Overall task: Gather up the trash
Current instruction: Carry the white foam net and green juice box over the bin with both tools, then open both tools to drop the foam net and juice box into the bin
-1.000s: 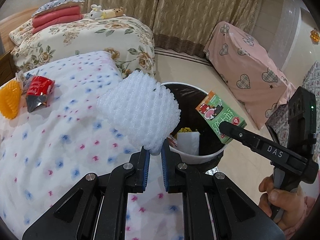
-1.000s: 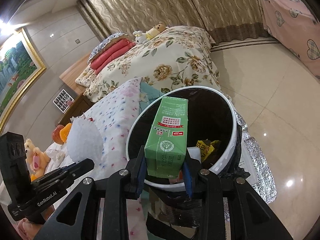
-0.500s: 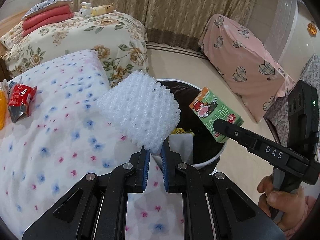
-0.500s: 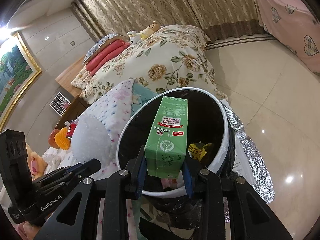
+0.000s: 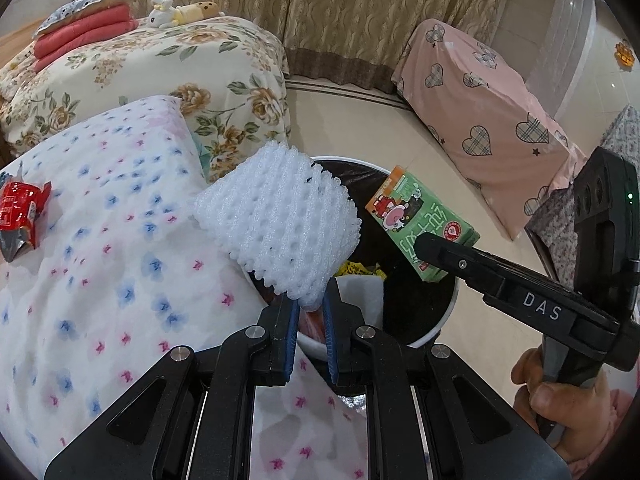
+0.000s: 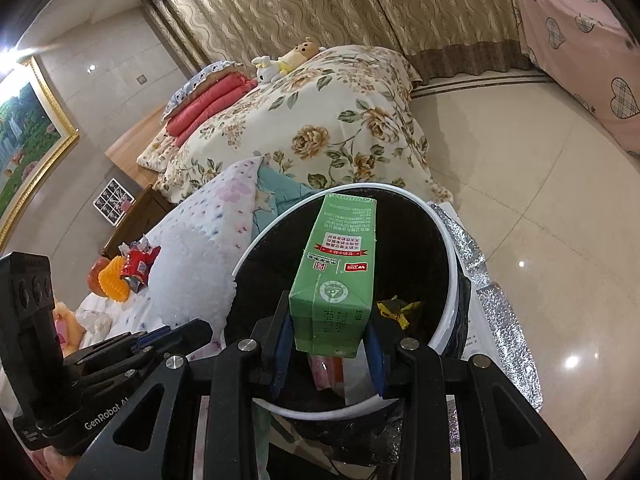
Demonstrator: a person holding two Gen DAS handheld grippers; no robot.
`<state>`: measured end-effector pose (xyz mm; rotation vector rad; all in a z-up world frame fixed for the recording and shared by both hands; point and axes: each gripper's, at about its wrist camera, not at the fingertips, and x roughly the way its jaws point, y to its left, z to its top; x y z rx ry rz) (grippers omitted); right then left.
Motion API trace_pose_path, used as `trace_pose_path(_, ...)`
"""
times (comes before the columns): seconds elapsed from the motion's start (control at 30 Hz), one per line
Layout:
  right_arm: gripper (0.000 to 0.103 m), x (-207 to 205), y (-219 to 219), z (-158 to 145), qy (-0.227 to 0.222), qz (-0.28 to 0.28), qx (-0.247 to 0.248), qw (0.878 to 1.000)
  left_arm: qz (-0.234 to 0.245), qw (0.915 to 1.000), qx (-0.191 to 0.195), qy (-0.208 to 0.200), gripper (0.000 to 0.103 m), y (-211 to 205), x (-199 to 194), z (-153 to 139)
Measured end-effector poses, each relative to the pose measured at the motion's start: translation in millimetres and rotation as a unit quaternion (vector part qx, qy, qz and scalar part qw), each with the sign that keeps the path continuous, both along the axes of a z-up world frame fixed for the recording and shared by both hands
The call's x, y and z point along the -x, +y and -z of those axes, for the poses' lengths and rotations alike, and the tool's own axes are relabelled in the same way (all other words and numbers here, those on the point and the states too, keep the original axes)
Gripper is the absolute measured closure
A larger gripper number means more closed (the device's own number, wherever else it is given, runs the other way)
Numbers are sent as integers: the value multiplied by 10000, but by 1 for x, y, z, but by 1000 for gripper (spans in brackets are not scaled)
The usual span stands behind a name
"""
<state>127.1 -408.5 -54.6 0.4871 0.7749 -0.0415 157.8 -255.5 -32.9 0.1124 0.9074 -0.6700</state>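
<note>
My left gripper [image 5: 309,312] is shut on the lower edge of a white foam net [image 5: 280,224]. The net hangs over the near left rim of the trash bin [image 5: 436,332], which has a white rim and a black liner. A green drink carton [image 6: 340,272] stands upright over the bin's [image 6: 448,248] mouth, with my right gripper [image 6: 328,344] shut on its base. The left wrist view shows the carton [image 5: 424,224] from the side, in the right gripper [image 5: 430,250]. The right wrist view shows the foam net [image 6: 192,280] and the left gripper [image 6: 176,336] at lower left.
A yellow wrapper [image 6: 394,308] and white paper [image 5: 358,296] lie inside the bin. A red wrapper [image 5: 20,216] and an orange foam net [image 6: 112,284] lie on the dotted bedspread [image 5: 100,280]. Silver foil [image 6: 504,320] lies under the bin. A floral bed [image 6: 340,120] and pink-covered furniture [image 5: 480,112] stand beyond.
My left gripper has carried the foam net to the right, from over the bedspread to over the bin's rim. The carton in my right gripper has come a little closer over the bin.
</note>
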Motion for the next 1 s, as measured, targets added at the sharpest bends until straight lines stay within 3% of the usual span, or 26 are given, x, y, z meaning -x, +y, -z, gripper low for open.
trace_pose_path(0.33, 71, -5, -3, 1, 19, 5, 13, 10000, 7, 10000, -17, -3, 92, -6, -5, 1)
trace_pose_path(0.4, 71, -7, -5, 2, 36, -1, 16, 10000, 0, 10000, -25, -24, 88, -6, -4, 1)
trace_pose_path(0.47, 70, -8, -6, 3, 60, 5, 6, 10000, 5, 10000, -30, -27, 79, -6, -4, 0)
trace_pose_path(0.53, 67, -9, -7, 4, 80, 37, -28, 10000, -2, 10000, -16, -83, 59, -5, -2, -2)
trace_pose_path(0.6, 65, -9, -7, 3, 82, 76, -39, 9999, -14, 9999, 14, -140, 55, -4, -2, -5)
trace_pose_path(1.0, 29, -3, 12, -11, -141, 68, -142, 9998, -521, 9984, 165, -107, 47, 48, 8, -4)
